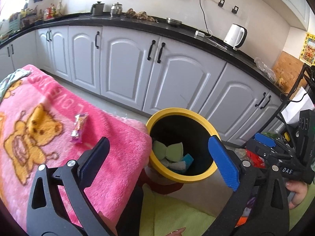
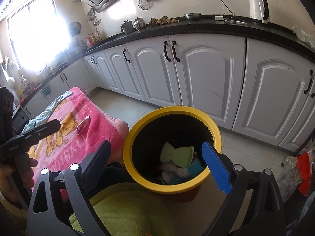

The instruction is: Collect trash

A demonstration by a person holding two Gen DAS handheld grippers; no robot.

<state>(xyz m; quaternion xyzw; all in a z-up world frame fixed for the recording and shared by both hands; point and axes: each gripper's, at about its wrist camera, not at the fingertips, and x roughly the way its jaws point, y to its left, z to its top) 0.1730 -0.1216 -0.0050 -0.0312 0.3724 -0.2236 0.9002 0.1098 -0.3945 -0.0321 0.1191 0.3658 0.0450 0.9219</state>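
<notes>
Left wrist view: the left gripper (image 1: 158, 157) stood released, jaws spread wide, nothing between them. The dark finger sat low and left of centre over the pink blanket (image 1: 59, 137); the blue finger sat right of centre, overlapping the near right rim of the yellow-rimmed bin (image 1: 157, 163).

The bin lay at centre frame, black inside, just beside the blanket's right edge. Inside it were two pale green pieces (image 1: 167, 149), a turquoise scrap (image 1: 188, 158) and a white crumpled bit (image 1: 177, 165).

One pink-and-purple wrapper (image 1: 78, 129) lay on the blanket, left of centre, well apart from the bin and clear of both fingers. The blanket carried a yellow bear print (image 1: 29, 135).

The right gripper (image 1: 263, 143) showed at the right edge of this view, with a hand (image 1: 297, 192) below it on its handle.

Right wrist view: the right gripper (image 2: 157, 161) was likewise released, jaws wide and empty. Its blue fingertip overlapped the bin's opening; the dark finger stood left of the yellow rim (image 2: 137, 177). The same green pieces (image 2: 177, 155) showed inside.

The wrapper (image 2: 82, 125) appeared left of centre on the blanket. A blue-grey cloth (image 2: 51, 110) lay on the blanket's far end.

White cabinet doors (image 2: 206, 78) with black handles filled the background under a black countertop (image 2: 196, 27), with a white kettle (image 2: 258, 5) at the upper right.
</notes>
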